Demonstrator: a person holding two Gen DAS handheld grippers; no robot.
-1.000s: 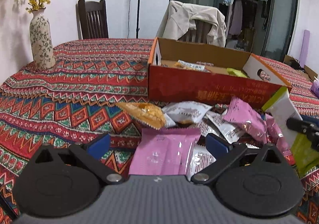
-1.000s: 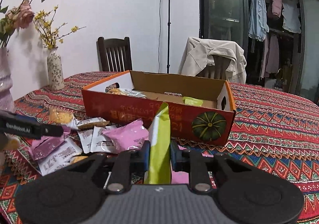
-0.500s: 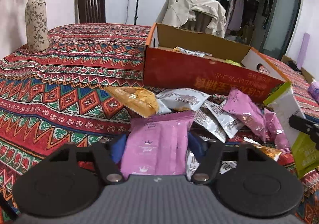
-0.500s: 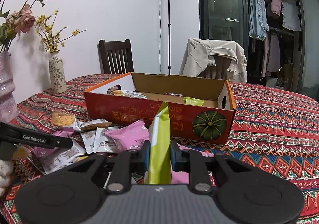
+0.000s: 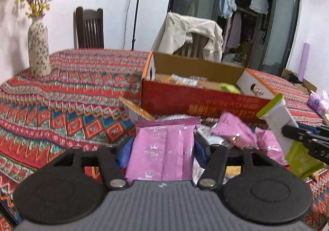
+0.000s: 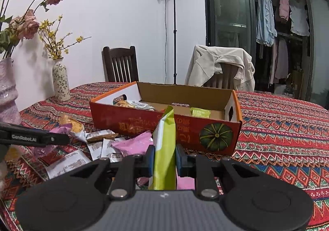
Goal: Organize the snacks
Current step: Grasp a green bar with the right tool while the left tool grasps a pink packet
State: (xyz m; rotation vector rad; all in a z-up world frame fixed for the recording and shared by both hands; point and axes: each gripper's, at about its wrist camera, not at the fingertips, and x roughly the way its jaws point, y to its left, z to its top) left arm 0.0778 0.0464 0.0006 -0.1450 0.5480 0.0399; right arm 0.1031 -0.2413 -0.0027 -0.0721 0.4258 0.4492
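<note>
An open red cardboard box (image 5: 197, 103) (image 6: 164, 126) stands on the patterned tablecloth with a few snack packets inside. A pile of pink, white and orange snack packets (image 5: 232, 130) (image 6: 102, 144) lies in front of it. My left gripper (image 5: 162, 150) is shut on a flat pink packet (image 5: 162, 148) and holds it up before the box. My right gripper (image 6: 164, 157) is shut on a green and white packet (image 6: 165, 148), held upright in front of the box; that packet also shows in the left wrist view (image 5: 285, 124).
A floral vase (image 5: 39, 48) (image 6: 60, 83) stands at the table's far left. A larger pink vase with roses (image 6: 7, 91) is at the left edge. Two chairs (image 6: 120, 64) stand behind the table, one draped with a jacket (image 6: 222, 66).
My left gripper closed on the pink packet and lifted it off the pile. My right gripper kept hold of the green packet and barely moved.
</note>
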